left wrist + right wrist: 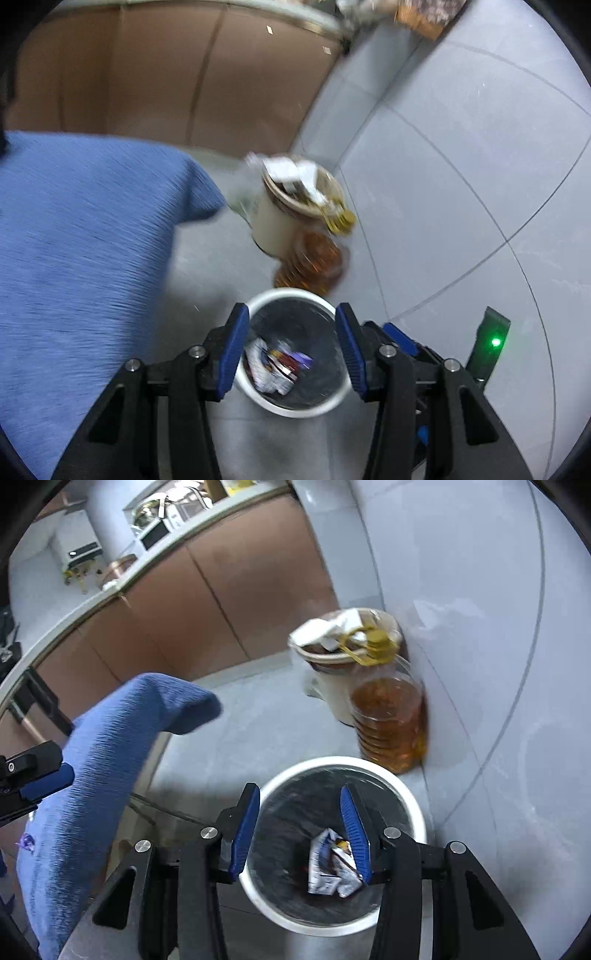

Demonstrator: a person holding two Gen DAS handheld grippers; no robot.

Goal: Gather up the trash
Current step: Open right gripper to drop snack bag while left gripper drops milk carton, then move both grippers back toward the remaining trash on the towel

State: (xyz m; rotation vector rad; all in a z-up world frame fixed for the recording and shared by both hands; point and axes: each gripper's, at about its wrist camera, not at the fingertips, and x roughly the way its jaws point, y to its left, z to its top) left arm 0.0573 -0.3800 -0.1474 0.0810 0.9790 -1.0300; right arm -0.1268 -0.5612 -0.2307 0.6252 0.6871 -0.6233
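A round bin with a white rim (291, 293) and a black liner stands on the grey floor. A crumpled silver and blue wrapper (275, 369) lies inside it. My left gripper (291, 314) hangs open right above the bin's mouth, with nothing between its blue pads. In the right wrist view the same bin rim (332, 762) sits under my right gripper (299, 792), which is also open. There the wrapper (328, 867) shows down in the liner, beside the right pad (354, 834) and not squeezed by the jaws.
A plastic bottle of amber oil (388, 716) with a yellow cap stands just behind the bin. Beside it is a cream bin (332, 698) stuffed with paper. A person's blue sleeve (92, 240) fills the left. Brown cabinets (221, 590) run behind, and a pale tiled wall is on the right.
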